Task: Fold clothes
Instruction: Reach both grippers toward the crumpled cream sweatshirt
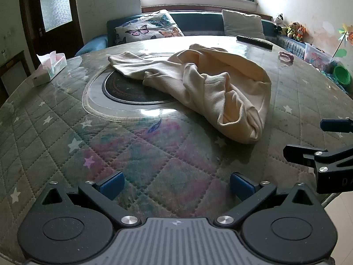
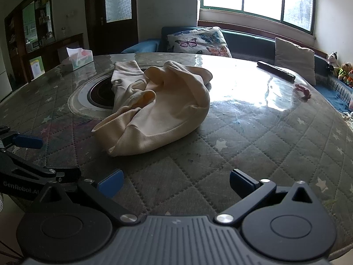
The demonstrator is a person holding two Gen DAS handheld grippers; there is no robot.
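Currently the cream garment lies crumpled in a loose heap on the round table, unfolded, with one sleeve-like end trailing across the dark round hotplate set into the table's middle. The bulk of the cloth sits on the hotplate's window-facing and near side, partly covering its rim.

Around the garment, taken from the hotplate outward:
- tissue box, at the table edge on the door side, well apart from the cloth;
- dark remote control, at the far edge toward the window, clear of the cloth;
- small pink item, near the remote, too small to identify;
- butterfly-print cushion and a plain grey cushion on the blue sofa behind the table;
- soft toys along the wall by the sofa's end.

Left gripper: jaws spread wide, nothing between them, hovering over bare quilted tablecloth on the near side of the garment, not touching it.
Right gripper: likewise spread wide and empty, above the near table edge, just short of the cloth's closest fold.

Nothing lies between either gripper and the garment; the two grippers sit side by side, close together.
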